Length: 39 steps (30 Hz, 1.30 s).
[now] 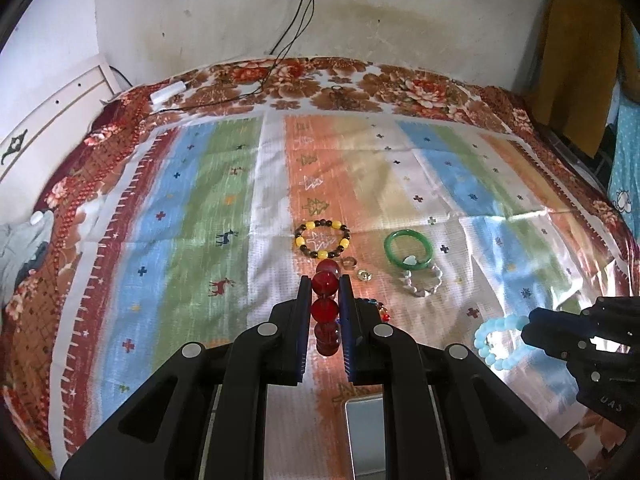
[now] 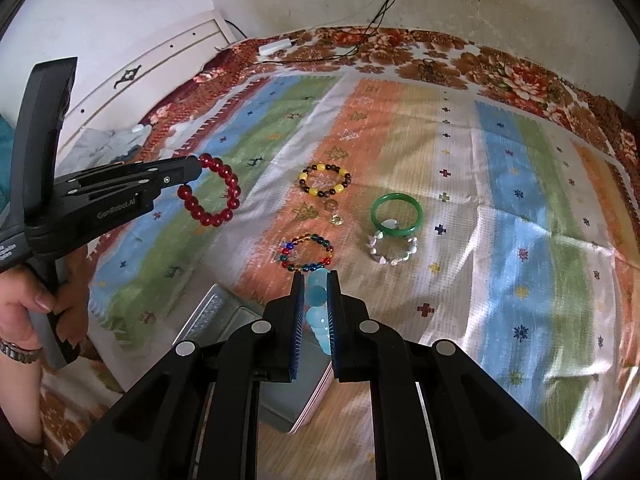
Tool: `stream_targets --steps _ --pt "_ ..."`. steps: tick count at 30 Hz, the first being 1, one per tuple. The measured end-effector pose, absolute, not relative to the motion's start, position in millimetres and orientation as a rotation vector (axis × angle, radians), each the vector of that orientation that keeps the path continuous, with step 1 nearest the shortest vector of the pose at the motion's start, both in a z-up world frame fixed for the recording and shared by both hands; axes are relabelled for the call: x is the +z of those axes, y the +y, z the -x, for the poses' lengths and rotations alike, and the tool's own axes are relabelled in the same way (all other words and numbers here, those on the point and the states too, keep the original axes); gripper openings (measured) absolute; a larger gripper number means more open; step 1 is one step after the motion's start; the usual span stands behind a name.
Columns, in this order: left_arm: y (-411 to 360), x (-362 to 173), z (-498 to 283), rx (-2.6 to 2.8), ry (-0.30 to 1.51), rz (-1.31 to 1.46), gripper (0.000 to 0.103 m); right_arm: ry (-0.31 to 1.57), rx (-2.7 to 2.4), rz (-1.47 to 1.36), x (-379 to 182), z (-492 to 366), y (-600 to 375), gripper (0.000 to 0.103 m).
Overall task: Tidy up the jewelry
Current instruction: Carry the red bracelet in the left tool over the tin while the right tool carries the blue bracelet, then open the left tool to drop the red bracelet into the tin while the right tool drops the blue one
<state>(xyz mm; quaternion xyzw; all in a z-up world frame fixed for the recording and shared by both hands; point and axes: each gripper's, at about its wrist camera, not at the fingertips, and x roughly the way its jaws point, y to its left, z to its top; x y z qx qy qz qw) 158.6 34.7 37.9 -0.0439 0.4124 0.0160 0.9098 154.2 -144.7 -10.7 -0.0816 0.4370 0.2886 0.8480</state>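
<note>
My left gripper (image 1: 325, 280) is shut on a red bead bracelet (image 1: 326, 308) and holds it above the cloth; the bracelet also shows in the right wrist view (image 2: 214, 192). My right gripper (image 2: 316, 278) is shut on a light blue bead bracelet (image 2: 318, 312), which also shows in the left wrist view (image 1: 500, 342). On the striped cloth lie a yellow and brown bead bracelet (image 2: 325, 180), a green bangle (image 2: 396, 212), a pale stone bracelet (image 2: 394, 250), a multicoloured bead bracelet (image 2: 307, 253) and two small rings (image 2: 335, 214).
A grey metal tin (image 2: 236, 320) sits open on the cloth just below both grippers. A white charger and black cables (image 1: 168, 92) lie at the far edge by the wall. A headboard (image 1: 48, 120) stands at the left.
</note>
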Motion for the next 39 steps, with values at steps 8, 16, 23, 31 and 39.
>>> stream_targets --steps 8,16,23,31,39 --pt "26.8 50.0 -117.5 -0.023 0.813 0.089 0.013 0.891 0.629 0.177 1.6 -132.8 -144.5 0.012" --pt "13.7 48.0 -79.4 -0.068 0.798 0.059 0.013 0.890 0.641 0.170 2.3 -119.9 -143.8 0.012" --pt "-2.5 45.8 -64.9 -0.103 0.796 0.030 0.013 0.902 0.649 0.182 -3.4 -105.6 -142.5 0.012" --pt "-9.3 36.4 -69.3 -0.132 0.830 0.029 0.013 0.915 0.648 0.187 -7.4 -103.0 -140.3 0.012" --pt "-3.1 28.7 -76.7 -0.146 0.866 0.081 0.027 0.960 0.667 0.134 -13.6 -109.2 -140.9 0.015"
